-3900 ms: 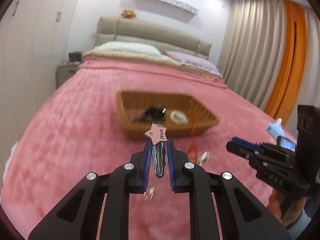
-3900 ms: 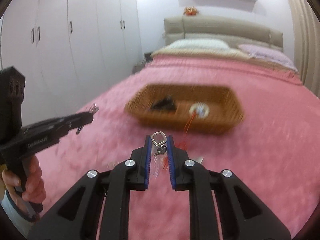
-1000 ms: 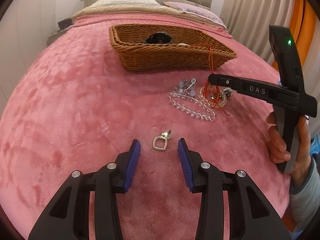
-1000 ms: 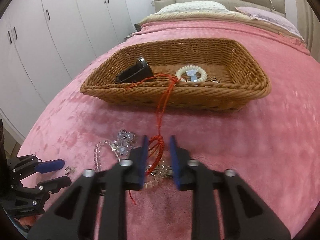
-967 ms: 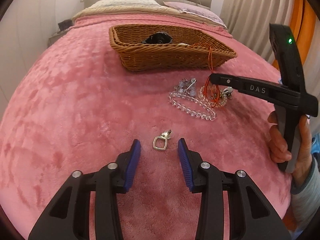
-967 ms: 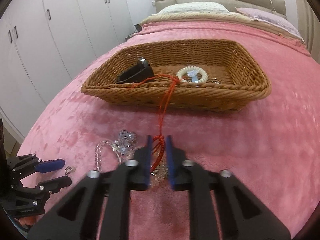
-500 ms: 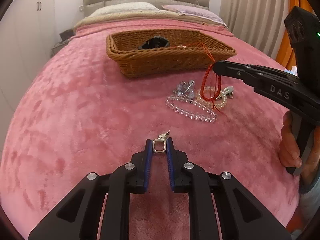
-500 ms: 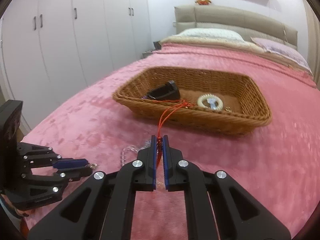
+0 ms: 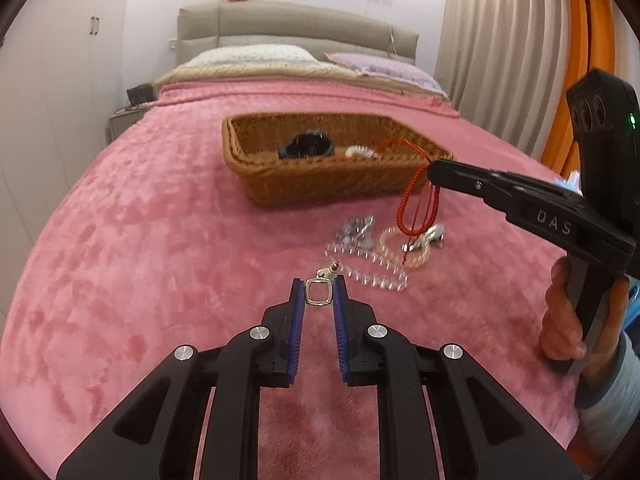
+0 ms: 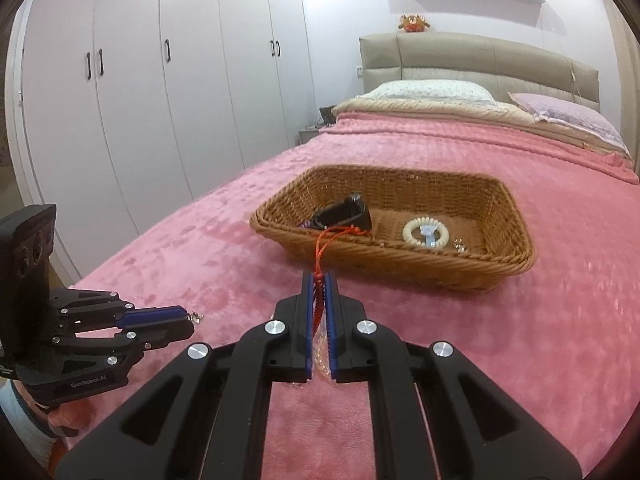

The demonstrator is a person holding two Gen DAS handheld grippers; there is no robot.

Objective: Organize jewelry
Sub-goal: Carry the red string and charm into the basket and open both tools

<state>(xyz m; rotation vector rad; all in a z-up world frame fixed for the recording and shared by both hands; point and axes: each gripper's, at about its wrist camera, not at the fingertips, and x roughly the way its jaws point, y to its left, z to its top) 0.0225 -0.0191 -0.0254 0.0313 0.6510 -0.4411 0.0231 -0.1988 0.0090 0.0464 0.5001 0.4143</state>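
Jewelry: several pieces loose on the pink blanket (image 9: pixel 140 240), others already in the wicker basket (image 9: pixel 320 188).
Left gripper (image 9: pixel 319 292): jaws have just closed; now clamped on a square silver earring (image 9: pixel 319 293), held clear of the blanket.
Right gripper (image 10: pixel 319 280): clenched on a red cord (image 10: pixel 319 264); the cord runs from the pads up over the near rim of the basket.
Red cord, left view: loop hangs from the gripper tip above a pale bead bracelet (image 9: pixel 404 254) and a silver clip (image 9: pixel 428 238).
Clear bead bracelet (image 9: pixel 368 270): lying on the blanket, just beside the pale one.
Basket contents: black box (image 10: pixel 346 216), white bead bracelet (image 10: pixel 425 233).
Hand (image 9: pixel 564 320): grips the right gripper's handle.
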